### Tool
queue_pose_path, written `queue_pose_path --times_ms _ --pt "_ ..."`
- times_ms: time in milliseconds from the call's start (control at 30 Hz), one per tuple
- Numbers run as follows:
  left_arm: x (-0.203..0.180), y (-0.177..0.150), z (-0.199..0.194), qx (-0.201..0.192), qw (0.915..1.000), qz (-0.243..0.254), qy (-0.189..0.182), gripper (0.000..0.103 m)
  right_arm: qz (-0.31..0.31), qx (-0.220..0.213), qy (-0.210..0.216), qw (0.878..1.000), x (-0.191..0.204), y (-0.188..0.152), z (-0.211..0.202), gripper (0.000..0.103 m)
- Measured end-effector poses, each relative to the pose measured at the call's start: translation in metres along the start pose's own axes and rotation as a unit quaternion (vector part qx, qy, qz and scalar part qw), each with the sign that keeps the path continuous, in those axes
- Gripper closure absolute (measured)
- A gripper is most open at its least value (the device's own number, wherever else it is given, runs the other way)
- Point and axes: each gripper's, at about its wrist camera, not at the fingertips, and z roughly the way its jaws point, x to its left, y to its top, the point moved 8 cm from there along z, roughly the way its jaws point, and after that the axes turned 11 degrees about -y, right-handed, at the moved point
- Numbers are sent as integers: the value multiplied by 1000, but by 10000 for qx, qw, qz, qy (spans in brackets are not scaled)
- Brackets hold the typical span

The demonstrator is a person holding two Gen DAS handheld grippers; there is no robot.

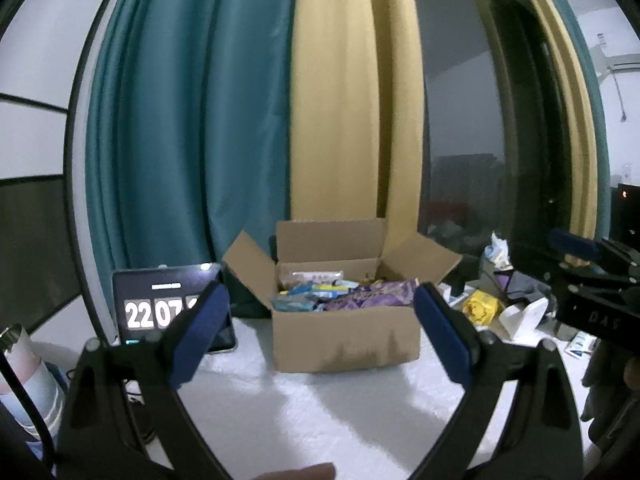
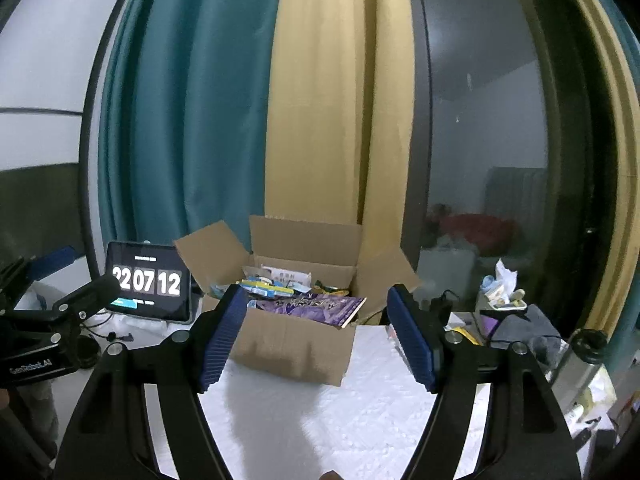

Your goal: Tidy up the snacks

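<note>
An open cardboard box (image 1: 344,340) stands on the white table, also in the right wrist view (image 2: 292,348). It holds several snack packets: a purple bag (image 1: 372,296) (image 2: 312,306) on top and blue packets (image 1: 304,296) (image 2: 264,288) behind. My left gripper (image 1: 322,320) is open and empty, in front of the box. My right gripper (image 2: 316,328) is open and empty, also in front of the box, a little to its right. Each gripper shows at the edge of the other's view.
A tablet showing a clock (image 1: 168,308) (image 2: 148,282) stands left of the box. A yellow packet (image 1: 482,308), a tissue holder (image 2: 500,292) and clutter lie to the right. Teal and yellow curtains (image 1: 240,120) hang behind. A bottle (image 1: 28,380) stands at the far left.
</note>
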Motion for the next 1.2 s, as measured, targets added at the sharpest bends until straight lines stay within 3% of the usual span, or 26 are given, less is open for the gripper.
queue_pose_path --times_ms 467,1200 --pt "-14 17 -22 -270 9996 49 -52 8 46 -207 -120 9997 -21 6 -25 23" --pt "-13 18 -21 -279 9996 -3 -23 8 -6 -163 -107 9998 -22 1 -23 23"
